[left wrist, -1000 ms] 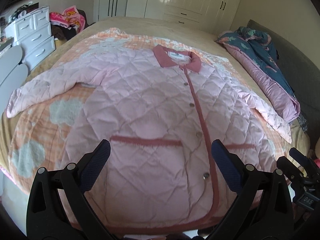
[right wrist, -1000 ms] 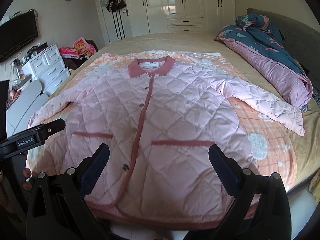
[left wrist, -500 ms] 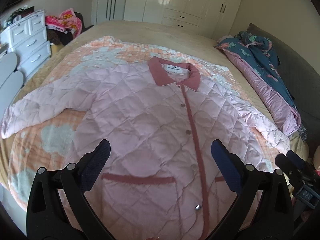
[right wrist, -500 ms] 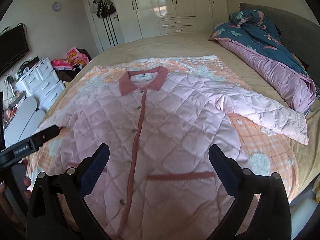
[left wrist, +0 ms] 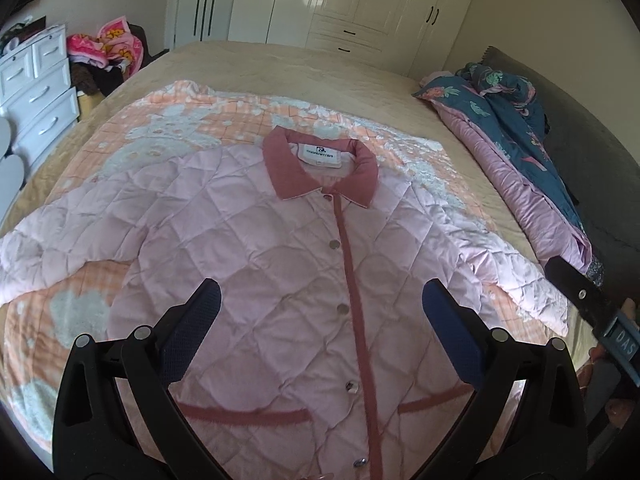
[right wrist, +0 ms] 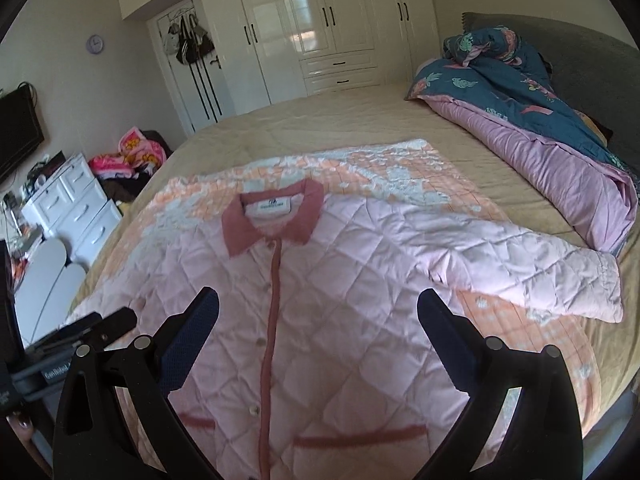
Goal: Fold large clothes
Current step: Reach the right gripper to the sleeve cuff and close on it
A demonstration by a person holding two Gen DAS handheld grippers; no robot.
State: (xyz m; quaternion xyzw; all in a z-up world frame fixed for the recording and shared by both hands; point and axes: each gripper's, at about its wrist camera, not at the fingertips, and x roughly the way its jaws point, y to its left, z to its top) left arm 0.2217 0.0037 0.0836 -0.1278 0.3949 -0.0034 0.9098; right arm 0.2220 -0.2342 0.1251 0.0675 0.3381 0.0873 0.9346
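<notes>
I see a glossy cream wardrobe filling the far wall, a white chest of drawers on the left below a dark television, a round wall clock, and a grey headboard on the right.

Home bedrm: big bed, white wardrobe, drawer unit, wall TV.

Both wide-open grippers, left gripper and right gripper, now farther up the jacket, nearer its collar

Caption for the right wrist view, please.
Open right claw hovers over a pink quilted jacket spread flat, buttoned, on the bed.
</notes>
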